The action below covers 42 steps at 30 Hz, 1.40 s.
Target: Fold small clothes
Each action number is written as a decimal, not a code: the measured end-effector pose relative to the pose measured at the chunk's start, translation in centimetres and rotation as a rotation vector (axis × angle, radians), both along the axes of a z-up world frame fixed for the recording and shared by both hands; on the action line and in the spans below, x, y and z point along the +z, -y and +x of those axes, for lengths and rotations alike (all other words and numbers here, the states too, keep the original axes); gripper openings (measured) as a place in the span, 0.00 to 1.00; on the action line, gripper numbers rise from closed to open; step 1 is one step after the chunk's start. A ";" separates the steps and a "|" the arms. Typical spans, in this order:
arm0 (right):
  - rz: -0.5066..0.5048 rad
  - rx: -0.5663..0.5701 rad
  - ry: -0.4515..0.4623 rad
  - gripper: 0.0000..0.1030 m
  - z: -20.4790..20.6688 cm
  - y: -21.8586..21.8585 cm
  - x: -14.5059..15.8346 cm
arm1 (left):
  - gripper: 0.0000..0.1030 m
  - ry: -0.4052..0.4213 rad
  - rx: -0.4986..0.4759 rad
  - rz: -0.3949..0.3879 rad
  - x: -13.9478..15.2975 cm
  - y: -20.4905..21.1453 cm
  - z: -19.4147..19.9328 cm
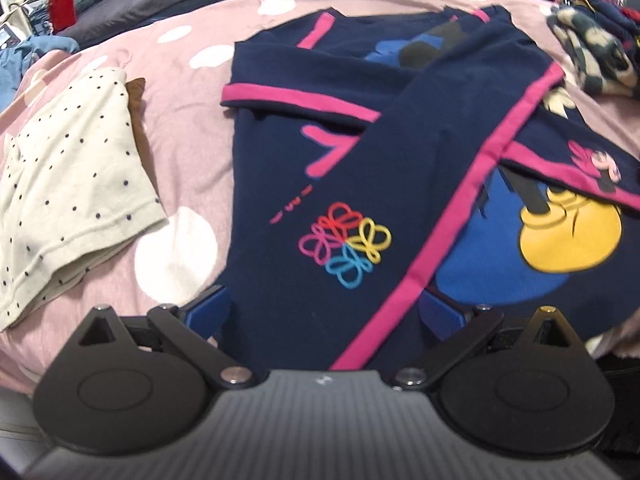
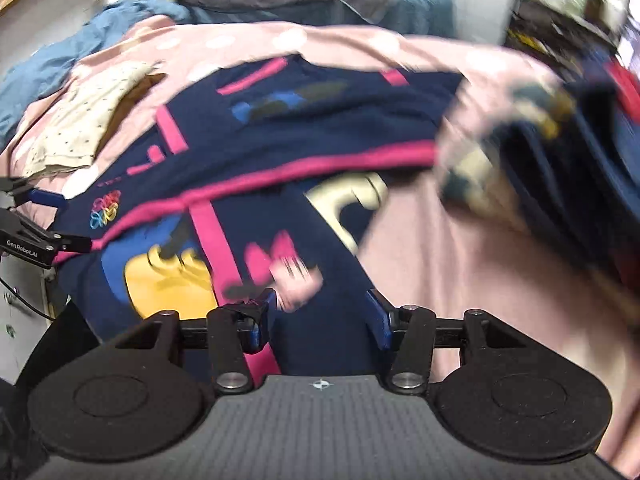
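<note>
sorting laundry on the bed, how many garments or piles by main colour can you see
Navy with pink trim: 1, the navy garment spread on the pink spotted bedspread
Cream with dark dots: 1, the folded dotted piece
Brown: 1, the brown piece under the cream one
Mixed dark pile: 1, the jumbled heap, too tangled to split
Total: 4

Pink dotted bedspread (image 1: 192,120) — navy garment (image 1: 320,184), cream dotted cloth (image 1: 76,184) lying on it.

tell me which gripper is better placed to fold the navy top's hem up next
Left, probably. The left gripper stands open around the hem of the navy top, in a sharp view. The right gripper is open near the side edge, its view blurred.
</note>
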State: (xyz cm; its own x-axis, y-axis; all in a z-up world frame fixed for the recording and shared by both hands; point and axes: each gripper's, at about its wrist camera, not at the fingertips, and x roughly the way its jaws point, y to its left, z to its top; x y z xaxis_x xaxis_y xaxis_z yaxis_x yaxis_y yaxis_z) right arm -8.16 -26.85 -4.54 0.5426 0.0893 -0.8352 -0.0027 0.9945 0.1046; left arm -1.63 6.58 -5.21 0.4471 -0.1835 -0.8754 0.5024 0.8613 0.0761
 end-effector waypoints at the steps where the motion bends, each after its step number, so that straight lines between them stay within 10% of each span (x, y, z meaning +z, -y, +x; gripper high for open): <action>1: 0.031 -0.046 -0.003 0.81 -0.9 0.6 0.0 | 1.00 0.006 -0.001 0.007 0.1 0.1 -0.2; 11: 0.418 -0.332 -0.022 0.76 -5.5 3.1 -2.3 | 1.00 0.025 0.023 0.011 1.1 -0.5 -0.6; 12: 0.426 -0.331 -0.003 0.66 -5.5 2.8 -2.2 | 1.00 0.024 0.022 0.015 1.1 -0.4 -0.5; 13: 0.429 -0.313 0.016 0.20 -5.2 2.6 -2.0 | 1.00 0.028 0.018 0.014 1.2 -0.4 -0.6; 14: 0.403 -0.300 0.026 0.07 -5.0 2.1 -1.8 | 1.00 0.030 0.013 0.013 1.3 -0.4 -0.8; 17: 0.344 -0.232 0.085 0.06 -5.2 1.1 0.6 | 1.00 0.031 0.005 0.015 1.5 -0.3 -1.1; 21: 0.566 -0.198 0.039 0.06 -6.1 1.1 2.7 | 1.00 0.035 0.000 0.019 1.7 -0.2 -1.3; 26: 0.416 -0.160 -0.075 0.08 -6.7 -0.5 0.3 | 1.00 0.030 -0.001 0.022 1.5 -0.2 -0.8; 30: 0.452 -0.146 -0.135 0.35 -6.9 -0.5 -1.0 | 1.00 0.013 -0.023 0.041 1.2 0.1 -0.8; 36: 0.309 -0.052 0.063 0.43 -6.6 -1.3 3.8 | 1.00 0.055 -0.011 0.049 1.9 -0.6 -0.1; 42: 0.278 -0.077 0.052 0.58 -3.1 -1.4 1.0 | 1.00 -0.019 0.230 -0.381 2.6 -3.9 6.6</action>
